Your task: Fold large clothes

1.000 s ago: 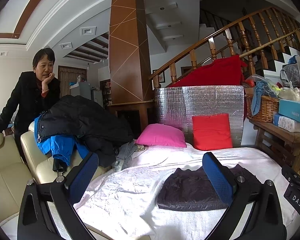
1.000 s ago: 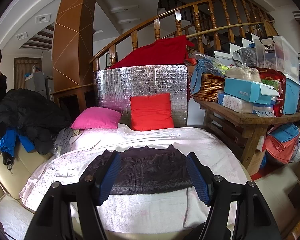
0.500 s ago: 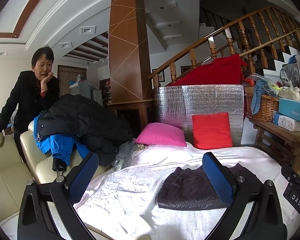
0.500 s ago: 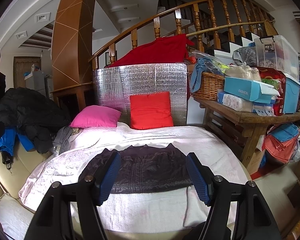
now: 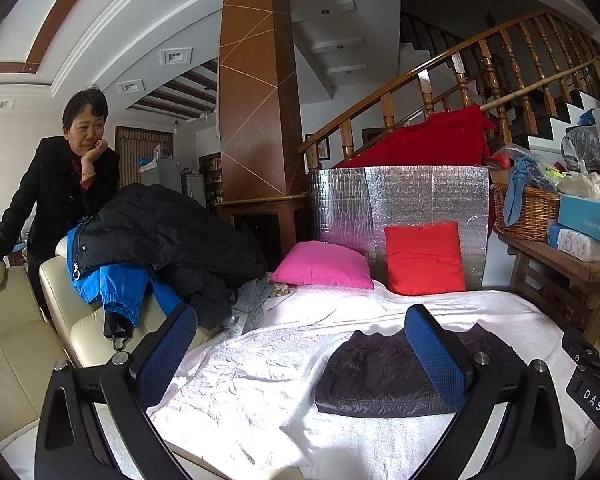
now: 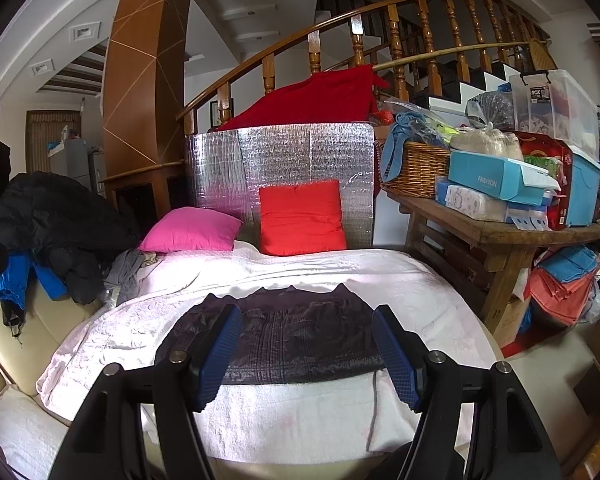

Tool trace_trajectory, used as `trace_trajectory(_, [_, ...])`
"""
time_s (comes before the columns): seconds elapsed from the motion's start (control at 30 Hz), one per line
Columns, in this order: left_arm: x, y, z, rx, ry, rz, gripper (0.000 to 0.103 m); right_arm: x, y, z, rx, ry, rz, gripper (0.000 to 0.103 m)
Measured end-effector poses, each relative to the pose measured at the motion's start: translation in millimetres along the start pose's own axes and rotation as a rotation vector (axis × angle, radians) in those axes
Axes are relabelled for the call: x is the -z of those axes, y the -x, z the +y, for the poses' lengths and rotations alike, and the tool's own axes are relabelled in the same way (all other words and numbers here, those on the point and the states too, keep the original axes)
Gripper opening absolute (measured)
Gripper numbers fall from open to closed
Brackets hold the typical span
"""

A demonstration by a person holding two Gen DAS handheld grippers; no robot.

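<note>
A dark quilted garment (image 6: 300,340) lies folded into a flat rectangle on the white-covered bed (image 6: 284,412); in the left wrist view the garment (image 5: 376,376) sits right of centre. My right gripper (image 6: 306,354) hovers open above its near edge, nothing between the blue pads. My left gripper (image 5: 300,356) is open too, held above the white cover to the left of the garment, its right finger (image 5: 436,360) overlapping the garment in the picture. A pile of dark and blue jackets (image 5: 148,248) rests on the cream sofa at left.
A pink pillow (image 6: 192,230) and a red pillow (image 6: 302,218) lean at the bed's far end against a silver foil panel (image 6: 280,160). A cluttered wooden bench (image 6: 500,236) stands at right. A person in black (image 5: 64,184) leans on the sofa back at left.
</note>
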State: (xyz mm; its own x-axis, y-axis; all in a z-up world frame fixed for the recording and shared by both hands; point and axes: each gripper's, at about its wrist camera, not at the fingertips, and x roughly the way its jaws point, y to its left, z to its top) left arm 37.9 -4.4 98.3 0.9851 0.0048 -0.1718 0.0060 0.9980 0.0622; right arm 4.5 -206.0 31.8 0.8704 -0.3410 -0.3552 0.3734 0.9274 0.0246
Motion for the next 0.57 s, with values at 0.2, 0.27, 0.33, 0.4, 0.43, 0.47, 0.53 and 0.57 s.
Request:
trace_trajectory(0.2, [3,-6,0,-0.003,0.001,0.006,0.103,2,-7,0,-0.002,0.003,0.012,0.072])
trace_trajectory(0.27, [4,-8,-1,-0.003,-0.002,0.012,0.103,2,-12,0,-0.002,0.005,0.018,0.072])
trace_trajectory(0.33, [5,-13,-2,-0.005,-0.001,0.018,0.103,2,-16,1,0.000,0.009,0.024,0.072])
trace_trajectory(0.4, [7,-19,-4,0.003,0.001,0.026,0.103,1,-24,1,0.007,0.014,0.031,0.072])
trace_trajectory(0.43, [7,-22,-5,0.010,0.001,0.029,0.103,1,-27,1,0.009,0.014,0.035,0.072])
trace_trajectory(0.47, [8,-26,-7,0.018,-0.001,0.031,0.103,0,-32,0,0.011,0.014,0.039,0.072])
trace_trajectory(0.53, [10,-36,-13,0.029,-0.011,0.039,0.103,-3,-44,-3,0.015,0.015,0.045,0.072])
trace_trajectory(0.57, [11,-42,-15,0.032,-0.018,0.043,0.103,-4,-49,-4,0.017,0.017,0.047,0.072])
